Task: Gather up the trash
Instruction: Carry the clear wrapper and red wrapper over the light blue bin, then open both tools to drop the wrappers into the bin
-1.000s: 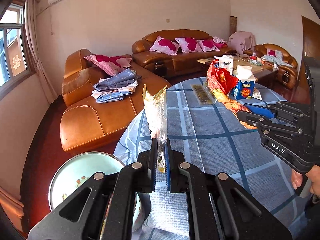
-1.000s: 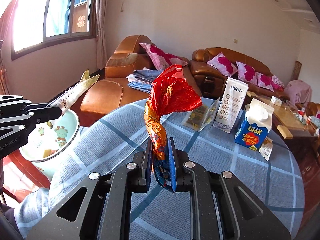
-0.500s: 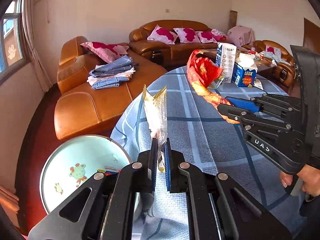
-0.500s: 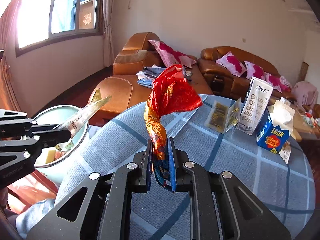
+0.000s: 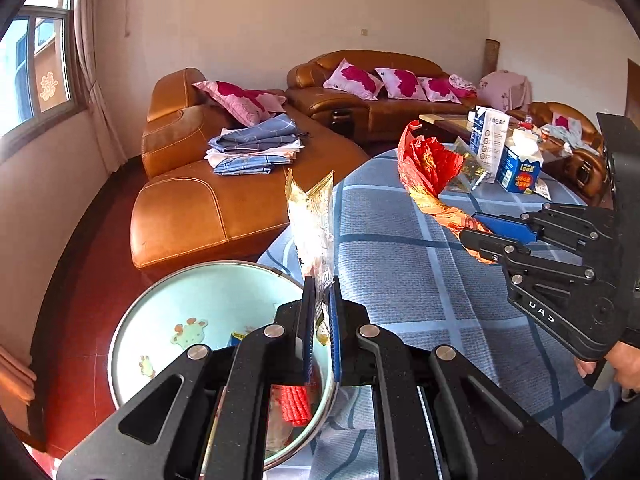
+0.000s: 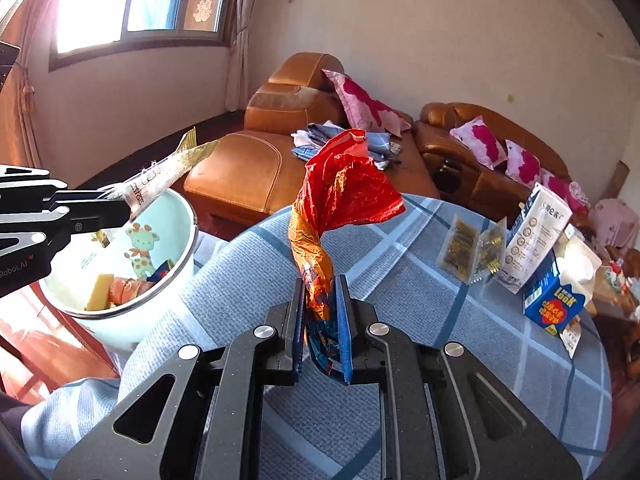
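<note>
Here, your left gripper (image 5: 322,308) has its jaws pressed together on the lower end of a clear, gold-edged wrapper (image 5: 310,224), which stands up from between the pads and leans slightly away from you. Just below and to the left of those jaws sits the pale green basin (image 5: 160,312), a cartoon giraffe printed on its inner wall; scraps of trash already lie in its bottom, among them a red ribbed piece directly beneath the jaws.

Your right gripper (image 6: 322,316) is clamped, with only a narrow gap between the pads, on the twisted neck of a red and orange snack bag (image 6: 344,188), whose crumpled top flares up above the jaws. Under these jaws lies the blue checked tablecloth (image 6: 400,280). Beyond them and to the right, on the cloth, stand a blue milk carton (image 6: 554,296), a tall white carton (image 6: 536,232) and two small clear sachets (image 6: 472,248).
</note>
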A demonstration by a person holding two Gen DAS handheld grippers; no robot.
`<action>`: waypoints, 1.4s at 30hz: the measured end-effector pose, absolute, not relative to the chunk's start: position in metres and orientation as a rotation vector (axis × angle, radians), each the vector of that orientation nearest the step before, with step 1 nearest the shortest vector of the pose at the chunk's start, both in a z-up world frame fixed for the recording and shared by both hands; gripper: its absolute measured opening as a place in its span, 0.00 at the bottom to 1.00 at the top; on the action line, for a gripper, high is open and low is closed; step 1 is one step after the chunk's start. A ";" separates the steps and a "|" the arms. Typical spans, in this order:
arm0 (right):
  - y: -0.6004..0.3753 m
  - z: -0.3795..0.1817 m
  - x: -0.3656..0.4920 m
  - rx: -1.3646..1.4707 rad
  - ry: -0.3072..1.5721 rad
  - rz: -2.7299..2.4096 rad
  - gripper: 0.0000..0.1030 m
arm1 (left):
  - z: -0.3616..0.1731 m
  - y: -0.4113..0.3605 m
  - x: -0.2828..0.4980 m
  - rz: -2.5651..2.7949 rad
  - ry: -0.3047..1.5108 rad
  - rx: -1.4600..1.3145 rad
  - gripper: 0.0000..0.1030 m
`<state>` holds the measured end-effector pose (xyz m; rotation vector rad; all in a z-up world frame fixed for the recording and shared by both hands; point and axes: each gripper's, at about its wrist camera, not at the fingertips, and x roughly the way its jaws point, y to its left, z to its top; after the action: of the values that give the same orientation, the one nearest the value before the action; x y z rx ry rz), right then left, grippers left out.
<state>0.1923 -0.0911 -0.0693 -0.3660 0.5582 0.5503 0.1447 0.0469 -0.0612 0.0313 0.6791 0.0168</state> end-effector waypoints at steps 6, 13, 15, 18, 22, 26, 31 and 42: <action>-0.066 -0.063 0.188 -0.392 0.528 0.612 0.14 | -0.061 0.073 0.135 0.093 0.685 0.022 0.06; -0.036 -0.061 0.182 -0.395 0.507 0.689 0.14 | -0.064 0.095 0.123 0.153 0.702 0.026 0.06; -0.029 -0.063 0.180 -0.402 0.502 0.710 0.14 | -0.066 0.103 0.120 0.172 0.707 0.021 0.06; -0.020 -0.065 0.177 -0.413 0.498 0.740 0.14 | -0.066 0.111 0.117 0.199 0.711 0.018 0.06; -0.012 -0.067 0.175 -0.423 0.494 0.761 0.14 | -0.068 0.119 0.114 0.215 0.717 0.016 0.06; -0.008 -0.068 0.173 -0.430 0.489 0.781 0.14 | -0.070 0.125 0.114 0.232 0.724 0.018 0.06; -0.002 -0.073 0.172 -0.446 0.490 0.806 0.14 | -0.074 0.128 0.115 0.245 0.737 0.024 0.06; 0.004 -0.077 0.168 -0.480 0.494 0.868 0.15 | -0.081 0.132 0.116 0.267 0.765 0.052 0.07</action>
<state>0.1683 0.0039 -0.0770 -0.4797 0.4938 0.8678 0.1155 0.1320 -0.0815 0.0518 0.7654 0.2669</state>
